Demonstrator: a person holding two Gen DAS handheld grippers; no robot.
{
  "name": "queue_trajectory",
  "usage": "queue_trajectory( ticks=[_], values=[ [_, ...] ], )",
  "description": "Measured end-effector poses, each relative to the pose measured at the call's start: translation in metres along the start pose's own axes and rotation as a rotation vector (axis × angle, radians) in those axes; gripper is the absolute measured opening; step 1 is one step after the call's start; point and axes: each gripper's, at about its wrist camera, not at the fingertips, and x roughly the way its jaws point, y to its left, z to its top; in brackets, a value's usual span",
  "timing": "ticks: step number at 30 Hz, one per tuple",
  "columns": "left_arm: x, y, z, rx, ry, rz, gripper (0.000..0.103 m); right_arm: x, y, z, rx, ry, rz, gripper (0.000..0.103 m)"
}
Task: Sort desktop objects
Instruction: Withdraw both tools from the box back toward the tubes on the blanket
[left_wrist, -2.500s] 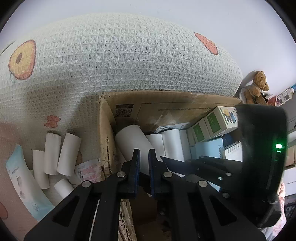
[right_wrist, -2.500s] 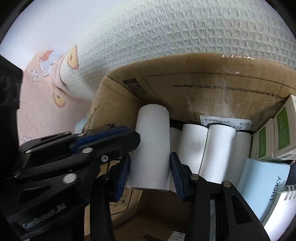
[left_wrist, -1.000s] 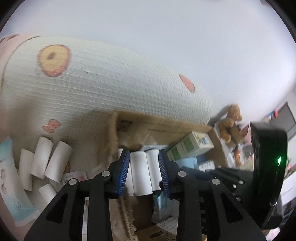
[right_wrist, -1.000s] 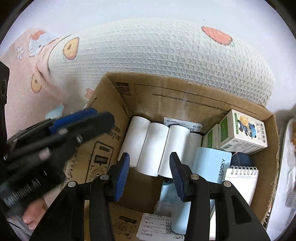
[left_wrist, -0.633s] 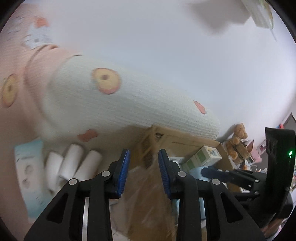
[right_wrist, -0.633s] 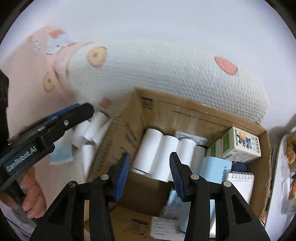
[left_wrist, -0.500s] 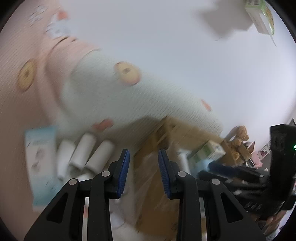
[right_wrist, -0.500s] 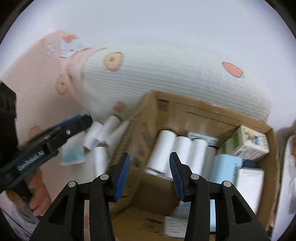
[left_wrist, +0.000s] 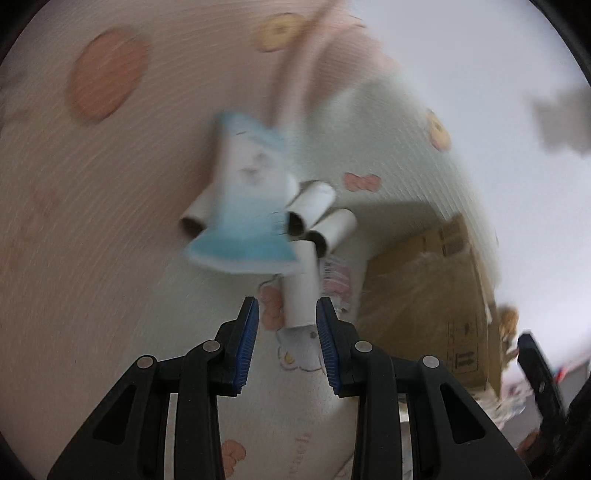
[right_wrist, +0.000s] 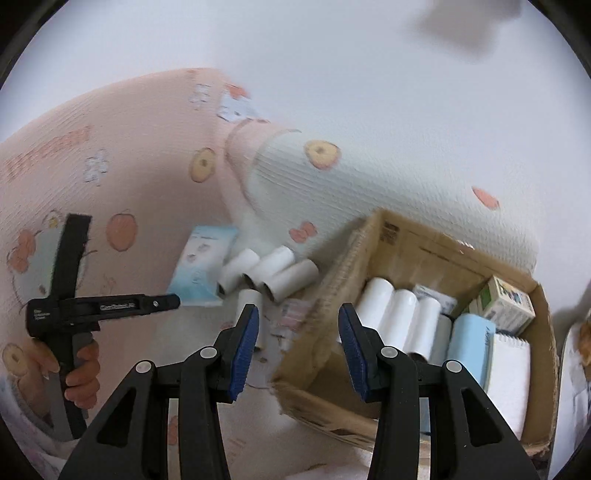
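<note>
Several white paper rolls (right_wrist: 269, 275) lie on the pink patterned bedspread beside a cardboard box (right_wrist: 410, 254). More white rolls (right_wrist: 397, 314) lie inside the box. My left gripper (left_wrist: 287, 345) is open and empty, its jaws just short of one roll (left_wrist: 300, 288) that points toward it. A light blue tissue pack (left_wrist: 247, 206) lies over the other rolls (left_wrist: 325, 218). My right gripper (right_wrist: 298, 350) is open and empty above the box's left wall. The left gripper also shows in the right wrist view (right_wrist: 162, 302), held by a hand.
The box also holds a blue LUCKY booklet (right_wrist: 471, 343), a spiral notepad (right_wrist: 508, 373) and a small green-white carton (right_wrist: 508, 301). A pink printed slip (left_wrist: 338, 277) lies beside the box. A waffle-weave pillow (right_wrist: 369, 192) lies behind the box against a white wall.
Both grippers pulled back from the box after the right one let go of a roll there. The left gripper swung left and down to the loose rolls; the right rose higher.
</note>
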Motion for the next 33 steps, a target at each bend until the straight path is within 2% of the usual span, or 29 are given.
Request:
queue_trajectory(
  ticks=[7,12,13,17,21,23,30,33],
  values=[
    [-0.007,0.039,0.000,-0.164,0.017,-0.063,0.035,0.011,0.047,-0.006,-0.027,-0.029,0.072,0.041],
    [0.001,0.048,-0.008,-0.161,0.010,-0.022,0.035,0.047,0.074,-0.008,-0.022,0.026,0.139,0.042],
    [0.006,0.049,-0.011,-0.147,0.021,-0.015,0.035,0.054,0.078,-0.009,-0.028,0.035,0.129,0.042],
    [0.034,0.056,-0.017,-0.167,0.109,-0.068,0.036,0.083,0.093,-0.017,-0.078,0.032,0.066,0.041],
    [0.050,0.061,-0.022,-0.188,0.134,-0.105,0.041,0.105,0.097,-0.038,-0.138,0.008,-0.008,0.042],
    [0.056,0.060,-0.021,-0.184,0.147,-0.112,0.043,0.115,0.093,-0.044,-0.144,0.023,-0.060,0.042],
    [0.077,0.064,-0.017,-0.202,0.189,-0.161,0.045,0.140,0.076,-0.056,-0.069,0.066,-0.211,0.041],
    [0.084,0.064,-0.015,-0.212,0.204,-0.185,0.045,0.151,0.085,-0.063,-0.145,0.056,-0.255,0.041]
  ],
)
